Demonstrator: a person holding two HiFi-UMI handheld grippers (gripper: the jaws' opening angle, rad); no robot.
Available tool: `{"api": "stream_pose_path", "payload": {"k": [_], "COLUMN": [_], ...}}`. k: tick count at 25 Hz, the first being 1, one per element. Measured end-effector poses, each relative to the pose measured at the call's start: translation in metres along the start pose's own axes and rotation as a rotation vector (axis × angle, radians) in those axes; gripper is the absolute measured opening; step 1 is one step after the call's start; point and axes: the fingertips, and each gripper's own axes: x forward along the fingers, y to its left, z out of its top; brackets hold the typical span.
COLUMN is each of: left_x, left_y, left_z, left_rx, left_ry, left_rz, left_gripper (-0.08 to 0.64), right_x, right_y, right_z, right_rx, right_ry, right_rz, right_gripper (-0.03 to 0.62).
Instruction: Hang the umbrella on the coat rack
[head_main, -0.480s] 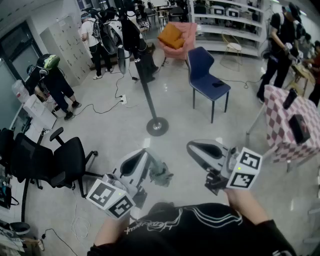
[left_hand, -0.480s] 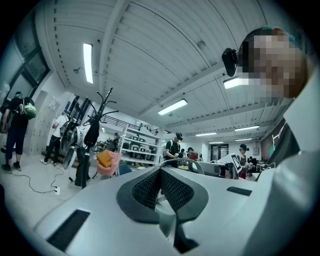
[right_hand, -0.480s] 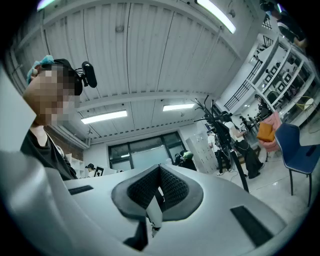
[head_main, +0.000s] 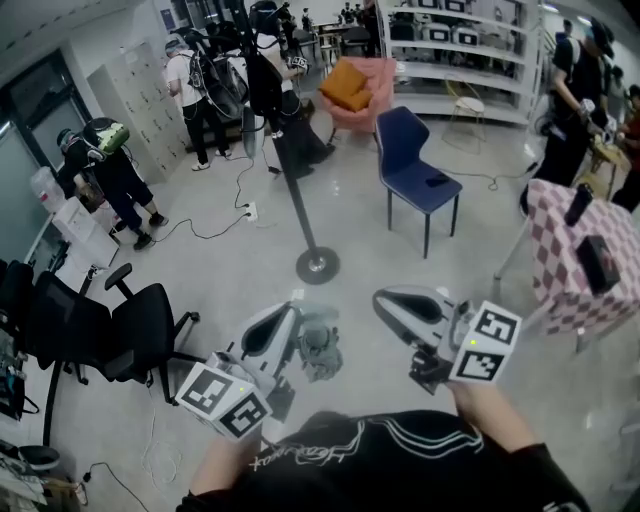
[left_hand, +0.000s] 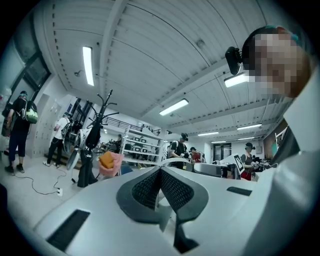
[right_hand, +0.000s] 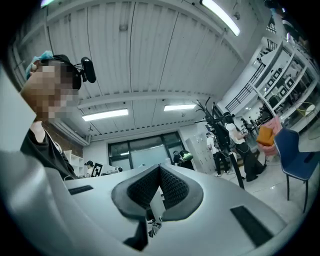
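Observation:
The black coat rack (head_main: 300, 215) stands on the floor ahead, its round base (head_main: 317, 265) about a stride beyond my grippers. Dark coats and bags hang from its top. A slim grey folded umbrella (head_main: 247, 128) hangs from the rack's left side, also seen as the umbrella (left_hand: 74, 158) in the left gripper view. My left gripper (head_main: 289, 314) is shut and holds nothing, its pads meeting (left_hand: 160, 172). My right gripper (head_main: 386, 298) is shut and holds nothing too (right_hand: 159, 170). Both are held close to my chest and point toward the rack (right_hand: 220, 132).
A blue chair (head_main: 415, 165) and a pink armchair (head_main: 355, 90) stand beyond the rack. A checked table (head_main: 580, 260) is on the right and black office chairs (head_main: 100, 330) on the left. Several people stand around. A grey-green crumpled thing (head_main: 320, 350) lies by the left gripper.
The rack's base and the room sit slightly lower in the head view, so the view has shifted. Both grippers keep the same pose, shut.

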Motion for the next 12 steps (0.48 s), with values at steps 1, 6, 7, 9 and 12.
{"api": "stream_pose_path", "payload": {"k": [1, 6, 7, 9, 12], "left_x": [0.000, 0.002, 0.003, 0.005, 0.009], "left_y": [-0.001, 0.000, 0.000, -0.001, -0.004], "left_z": [0.000, 0.002, 0.003, 0.003, 0.002], "left_rx": [0.001, -0.007, -0.009, -0.010, -0.009], "left_ry": [0.000, -0.003, -0.004, -0.006, -0.008], "left_rz": [0.001, 0.010, 0.010, 0.007, -0.005], "left_gripper": [-0.003, -0.003, -0.003, -0.003, -0.003], "right_x": [-0.001, -0.003, -0.003, -0.006, -0.009], "right_y": [-0.001, -0.002, -0.003, -0.005, -0.011], "right_z": [-0.001, -0.001, -0.001, -0.002, -0.002], "right_rx": [-0.006, -0.012, -0.008, -0.005, 0.001], "right_ry": [0.006, 0.013, 0.016, 0.020, 0.014], "right_rz": [-0.008, -0.020, -0.021, -0.026, -0.041], "right_gripper": [0.012, 0.012, 0.012, 0.012, 0.012]}}
